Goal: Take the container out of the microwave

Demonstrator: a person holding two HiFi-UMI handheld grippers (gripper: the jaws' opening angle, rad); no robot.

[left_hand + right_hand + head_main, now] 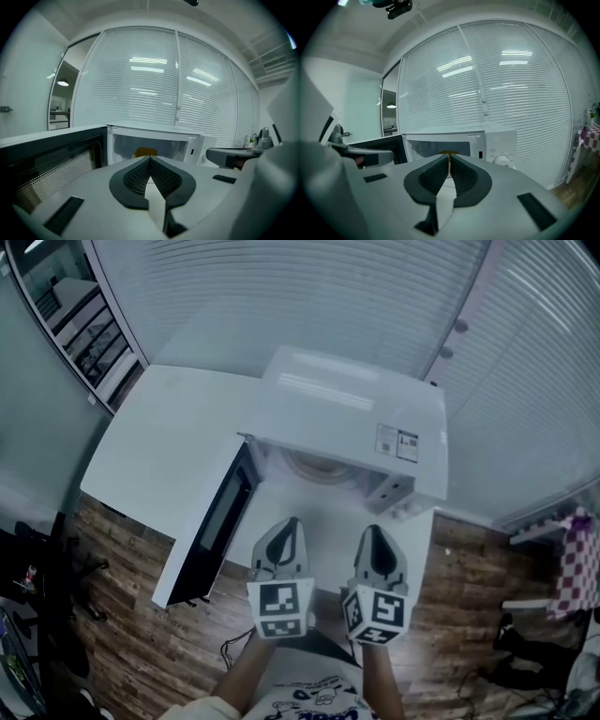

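The microwave (pixel 347 409) stands on the white worktop (pixel 159 446). Its door (pixel 211 526) is swung wide open to the left of the cavity.

Your left claw (pixel 289 523) and right claw (pixel 376 531) sit side by side just in front of the microwave's open cavity. Both point into it, and neither touches the microwave.

The left claw is clenched: its pads meet at the tips with nothing between them. The right claw is likewise clenched and empty.

The container (pixel 145 152) is inside the microwave, near the middle of the cavity. In the left gripper view it shows as a yellow shape just above the claw tips. Only its upper part is visible there, so its form is uncertain; it appears low and rounded. In the right gripper view the same yellow edge shows in the cavity, left of the microwave's control knob (pixel 501 160).

Window blinds (pixel 511 84) run behind the microwave.
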